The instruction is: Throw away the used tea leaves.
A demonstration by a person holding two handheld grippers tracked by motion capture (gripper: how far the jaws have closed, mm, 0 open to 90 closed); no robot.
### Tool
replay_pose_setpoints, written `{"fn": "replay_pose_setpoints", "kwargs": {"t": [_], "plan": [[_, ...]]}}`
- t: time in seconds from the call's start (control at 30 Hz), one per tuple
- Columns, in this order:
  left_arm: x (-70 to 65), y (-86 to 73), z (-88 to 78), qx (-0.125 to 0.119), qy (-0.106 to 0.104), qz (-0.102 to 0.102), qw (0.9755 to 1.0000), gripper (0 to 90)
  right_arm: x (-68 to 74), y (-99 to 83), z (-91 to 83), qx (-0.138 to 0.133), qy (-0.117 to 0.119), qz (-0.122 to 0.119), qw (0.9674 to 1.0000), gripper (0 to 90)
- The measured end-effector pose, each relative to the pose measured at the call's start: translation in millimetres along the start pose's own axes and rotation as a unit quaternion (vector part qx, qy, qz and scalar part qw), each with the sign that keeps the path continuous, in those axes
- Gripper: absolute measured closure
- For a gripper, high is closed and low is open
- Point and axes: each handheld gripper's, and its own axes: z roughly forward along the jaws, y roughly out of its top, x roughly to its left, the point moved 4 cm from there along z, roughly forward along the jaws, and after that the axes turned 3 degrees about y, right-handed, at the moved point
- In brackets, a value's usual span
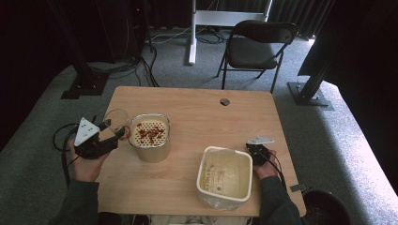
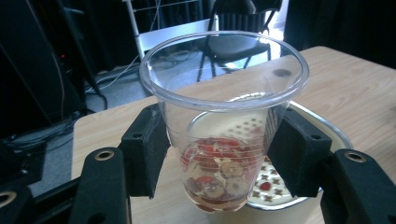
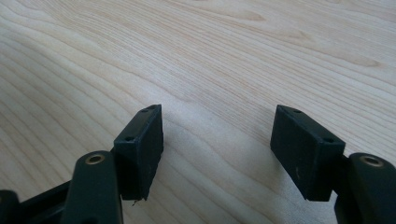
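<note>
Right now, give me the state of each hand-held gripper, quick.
Left hand-held gripper: closed on the clear plastic cup, which holds red and pale slices.
Right hand-held gripper: open, nothing between its jaws, over the bare wooden table.

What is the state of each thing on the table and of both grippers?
Clear plastic cup: upright, held, red and pale pieces at its bottom.
Left gripper: shut on the cup.
Right gripper: open, nothing between its fingers.
Metal pot: upright, perforated insert carrying red pieces.
White plastic tub: upright, uncovered.
</note>
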Motion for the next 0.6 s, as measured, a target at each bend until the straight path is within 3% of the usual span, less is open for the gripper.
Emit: {"fn": "replay_pose_setpoints", "kwargs": {"t": [0.4, 0.6], "plan": [[11.2, -6.3, 11.8, 0.003, 0.027, 0.009, 0.9996, 41.1, -0.2, 0.0, 0.0, 0.0, -0.001, 0.0, 1.0, 33.8], [12.1, -6.8, 18.3, 0.012, 0.038, 0.031, 0.9987, 41.0, -0.3, -0.1, -0.1, 0.0, -0.002, 0.002, 1.0, 33.8]]}}
